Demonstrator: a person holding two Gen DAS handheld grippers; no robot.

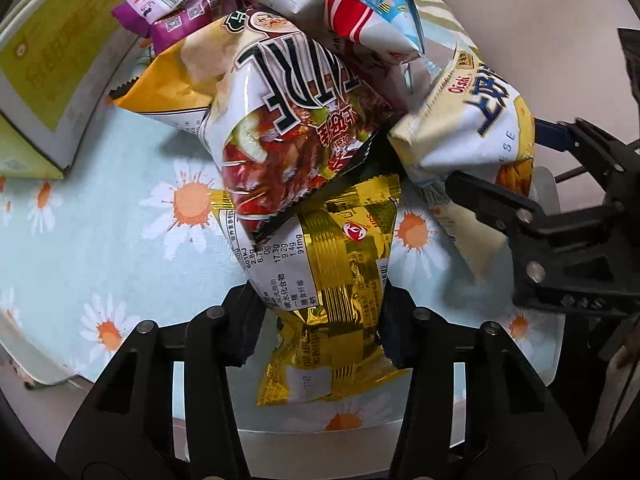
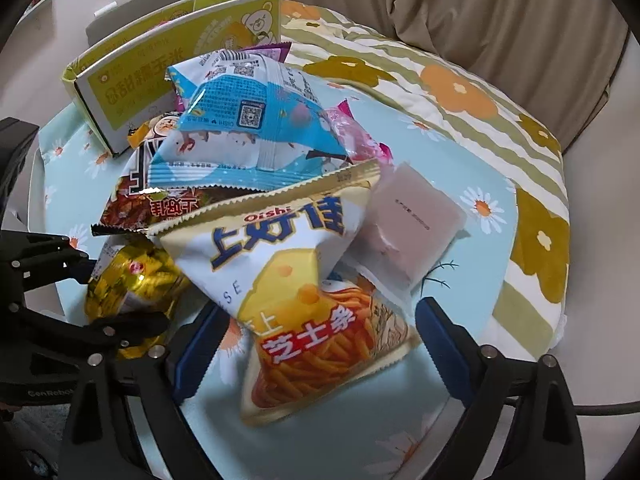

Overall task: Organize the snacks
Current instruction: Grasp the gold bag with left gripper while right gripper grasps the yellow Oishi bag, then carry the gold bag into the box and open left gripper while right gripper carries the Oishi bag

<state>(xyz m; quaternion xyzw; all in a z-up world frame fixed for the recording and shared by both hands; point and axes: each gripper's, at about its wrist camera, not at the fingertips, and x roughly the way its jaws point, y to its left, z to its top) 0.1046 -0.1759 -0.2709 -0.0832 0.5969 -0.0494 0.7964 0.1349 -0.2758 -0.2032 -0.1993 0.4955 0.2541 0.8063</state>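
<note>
Left wrist view: left gripper (image 1: pixel 316 320) clamped on gold packet (image 1: pixel 328 280) at near edge of snack pile on daisy cloth (image 1: pixel 100 240). Right gripper (image 2: pixel 316 344) wide apart, straddling cheese-stick bag (image 2: pixel 296 280), not pinching.

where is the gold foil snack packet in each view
Left wrist view: the gold foil packet lies low in the centre, between the left tool's fingers, under the red-and-white chip bag.
Right wrist view: it is at the left edge, mid-height, with the left tool closed on it.
Shared landmark: the Oishi cheese stick bag, beside the packet in both.
</note>
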